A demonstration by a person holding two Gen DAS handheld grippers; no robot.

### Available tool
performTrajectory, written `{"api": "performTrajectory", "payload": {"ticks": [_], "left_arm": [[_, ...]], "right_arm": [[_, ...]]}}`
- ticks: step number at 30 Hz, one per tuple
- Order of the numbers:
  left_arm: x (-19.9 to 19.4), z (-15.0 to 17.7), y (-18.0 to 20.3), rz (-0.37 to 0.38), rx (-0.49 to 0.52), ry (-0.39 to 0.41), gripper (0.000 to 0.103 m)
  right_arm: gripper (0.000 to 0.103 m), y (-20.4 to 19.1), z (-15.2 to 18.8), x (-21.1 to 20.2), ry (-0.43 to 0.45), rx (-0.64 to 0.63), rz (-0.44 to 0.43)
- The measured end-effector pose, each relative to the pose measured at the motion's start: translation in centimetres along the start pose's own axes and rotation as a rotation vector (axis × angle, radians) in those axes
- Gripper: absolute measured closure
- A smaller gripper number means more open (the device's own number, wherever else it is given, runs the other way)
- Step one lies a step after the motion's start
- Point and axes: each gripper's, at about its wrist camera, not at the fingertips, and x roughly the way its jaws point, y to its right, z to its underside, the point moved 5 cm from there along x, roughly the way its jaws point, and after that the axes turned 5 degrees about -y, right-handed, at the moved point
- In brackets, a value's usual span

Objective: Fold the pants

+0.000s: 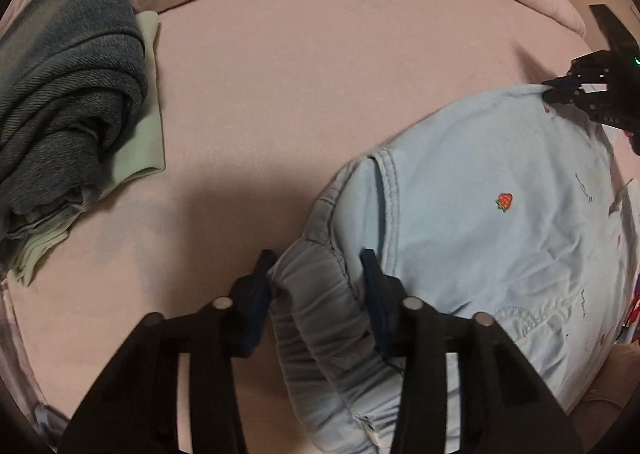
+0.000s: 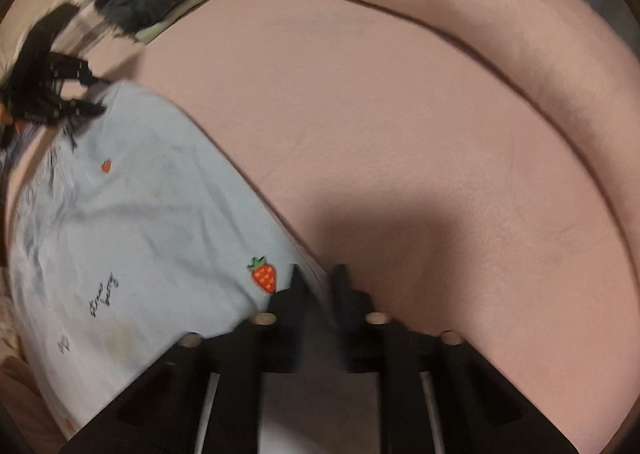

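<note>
— We're over the pink bed (image 1: 320, 94), and the light-blue pants (image 1: 480, 222) lie flat toward its near edge, strawberry print up.

— Our left gripper (image 1: 316, 266) has the gathered waistband between its half-parted jaws, pads against the bunched fabric.

— And our right gripper (image 2: 318, 274)? We see it nearly closed, pinching the pants' edge just beside a strawberry (image 2: 264, 274).

— Well apart, by the bed's far edge, we've got a stack of folded clothes (image 1: 68, 94), dark denim on pale green.
</note>
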Motion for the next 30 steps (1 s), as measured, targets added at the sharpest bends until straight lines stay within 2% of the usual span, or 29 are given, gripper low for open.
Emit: {"api": "performTrajectory", "payload": {"ticks": [5, 9, 11, 15, 19, 21, 22, 25, 28, 30], "left_arm": [[-1.7, 1.0, 2.8, -0.116, 0.0, 0.054, 0.078], [-6.5, 1.9, 4.8, -0.17, -0.043, 0.227, 0.079], [-8.7, 3.1, 5.8, -0.184, -0.055, 0.302, 0.079], [-13.9, 8.5, 6.9, -0.176, -0.027, 0.459, 0.078], [-16.0, 13.1, 8.0, -0.161, -0.01, 0.59, 0.076], [-15.9, 14.6, 7.5, -0.188, 0.02, 0.614, 0.069], [-15.2, 16.0, 7.8, -0.196, 0.025, 0.611, 0.068], [-12.4, 19.4, 7.4, -0.202, 0.001, 0.547, 0.061], [-8.4, 22.3, 6.5, -0.179, -0.085, 0.435, 0.06], [-6.7, 23.8, 5.7, -0.142, -0.193, 0.396, 0.062]], "right_arm": [[0.097, -2.5, 1.4, -2.9, 0.048, -0.014, 0.149], [0.098, -4.2, 2.8, -8.1, 0.139, -0.002, 0.26], [0.098, -5.1, 4.5, -11.4, 0.194, 0.012, 0.292], [0.098, -9.1, 7.7, -15.8, 0.271, -0.024, 0.374], [0.098, -14.8, 11.0, -18.1, 0.326, -0.072, 0.425], [0.098, -16.6, 13.6, -18.5, 0.327, -0.108, 0.459], [0.098, -16.6, 14.4, -18.6, 0.323, -0.119, 0.446], [0.098, -20.8, 17.9, -16.3, 0.283, -0.195, 0.417], [0.098, -24.1, 20.5, -12.5, 0.208, -0.256, 0.37], [0.098, -25.5, 21.5, -9.7, 0.152, -0.286, 0.361]]}}
